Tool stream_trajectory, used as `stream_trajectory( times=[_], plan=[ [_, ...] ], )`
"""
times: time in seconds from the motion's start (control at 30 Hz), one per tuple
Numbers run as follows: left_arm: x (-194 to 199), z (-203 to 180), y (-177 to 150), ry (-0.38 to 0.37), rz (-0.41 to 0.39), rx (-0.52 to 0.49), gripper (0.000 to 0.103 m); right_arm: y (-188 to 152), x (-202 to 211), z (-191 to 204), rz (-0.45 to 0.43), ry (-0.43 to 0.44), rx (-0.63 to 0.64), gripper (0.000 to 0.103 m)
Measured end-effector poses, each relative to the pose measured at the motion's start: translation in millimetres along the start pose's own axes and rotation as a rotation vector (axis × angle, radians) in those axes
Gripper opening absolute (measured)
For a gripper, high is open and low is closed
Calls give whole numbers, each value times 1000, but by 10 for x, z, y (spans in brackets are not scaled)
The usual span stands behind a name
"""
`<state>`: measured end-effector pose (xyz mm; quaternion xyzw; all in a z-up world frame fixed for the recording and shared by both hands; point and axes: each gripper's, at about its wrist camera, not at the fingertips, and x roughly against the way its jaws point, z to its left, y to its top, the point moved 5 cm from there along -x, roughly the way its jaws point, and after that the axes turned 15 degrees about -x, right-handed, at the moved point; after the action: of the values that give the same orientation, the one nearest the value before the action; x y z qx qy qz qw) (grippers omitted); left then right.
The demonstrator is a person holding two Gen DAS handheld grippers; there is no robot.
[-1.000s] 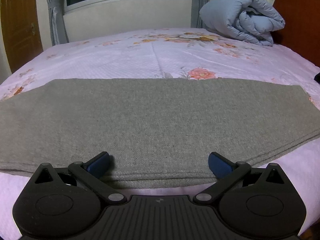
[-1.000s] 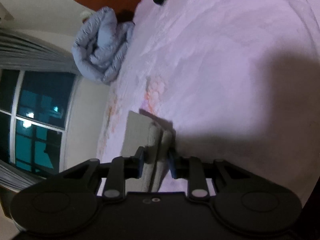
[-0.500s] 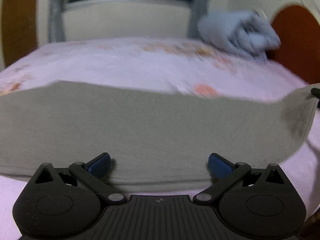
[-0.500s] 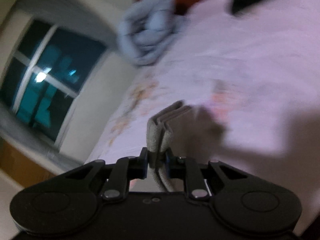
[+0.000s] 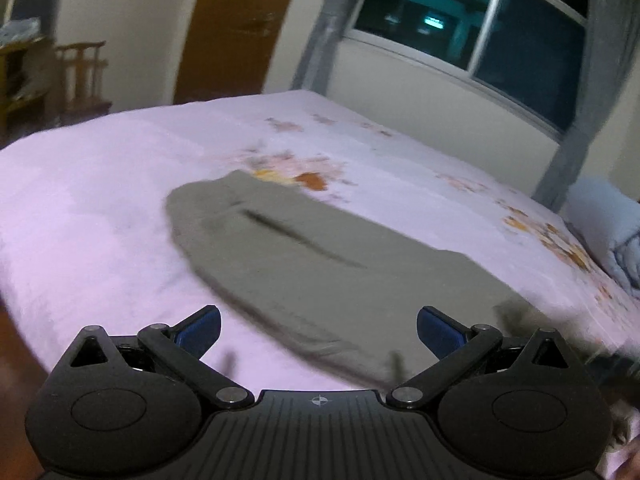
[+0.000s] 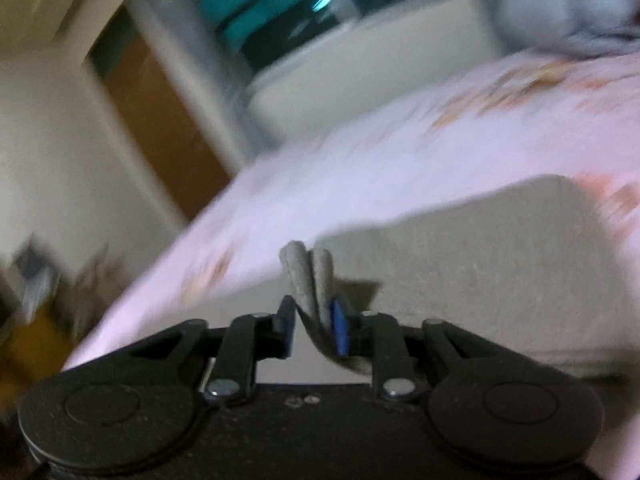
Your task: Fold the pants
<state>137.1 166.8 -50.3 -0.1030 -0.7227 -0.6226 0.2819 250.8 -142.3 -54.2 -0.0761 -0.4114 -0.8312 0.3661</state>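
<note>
The grey pants [image 5: 320, 256] lie flat across the pink floral bed sheet [image 5: 100, 200], blurred by motion. My left gripper [image 5: 318, 332] hovers over their near edge, open, with nothing between its blue pads. In the right wrist view, a folded bundle of the pants' grey cloth [image 6: 310, 276] stands up between the jaws of my right gripper [image 6: 314, 324]. Those jaws are opening: the cloth leans on the right pad [image 6: 339, 326] and a gap shows beside the left one. The rest of the pants [image 6: 460, 272] spreads out flat beyond it.
A rolled blue-grey quilt [image 5: 604, 224] sits at the bed's far right. Behind the bed are a window [image 5: 480, 20] with grey curtains [image 5: 320, 28] and a wooden door [image 5: 236, 28]. A wooden chair [image 5: 82, 76] stands at the left, past the bed's edge.
Both views swung toward the left end of the bed. The right gripper rolled upright and carried the cloth bundle over the pants; its jaws have widened. The left gripper stayed open.
</note>
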Motion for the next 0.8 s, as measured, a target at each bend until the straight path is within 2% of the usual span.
stream_trajectory(
  times=[0.03,0.07,0.1,0.2,0.37,0.5,0.57,0.6,0.63,0.8],
  plan=[
    [-2,38,-41,-1,4,7,103,-167,-103,55,77,-16,36,21],
    [-12,51,-75,-1,9,9,103,-247,-52,94,67,-8,55,21],
    [-20,61,-103,-3,13,8,103,-239,78,109,18,29,58,18],
    [-87,-117,-133,-42,28,-23,103,33,358,-54,-69,-19,30,22],
    [-146,-868,-24,-221,2,-131,103,504,857,-519,-189,-124,-45,23],
    [-272,-1438,38,-340,15,-197,103,501,1211,-757,-249,-156,-69,39],
    [-344,-1674,-3,-350,41,-233,98,465,1328,-881,-271,-163,-85,43],
    [-377,-1745,-25,-356,58,-239,89,453,1370,-919,-282,-167,-89,43],
    [-420,-1801,-37,-364,72,-236,86,467,1412,-985,-299,-173,-98,43],
    [-520,-1912,-153,-380,120,-155,85,575,1620,-1289,-373,-175,-203,47]
  ],
)
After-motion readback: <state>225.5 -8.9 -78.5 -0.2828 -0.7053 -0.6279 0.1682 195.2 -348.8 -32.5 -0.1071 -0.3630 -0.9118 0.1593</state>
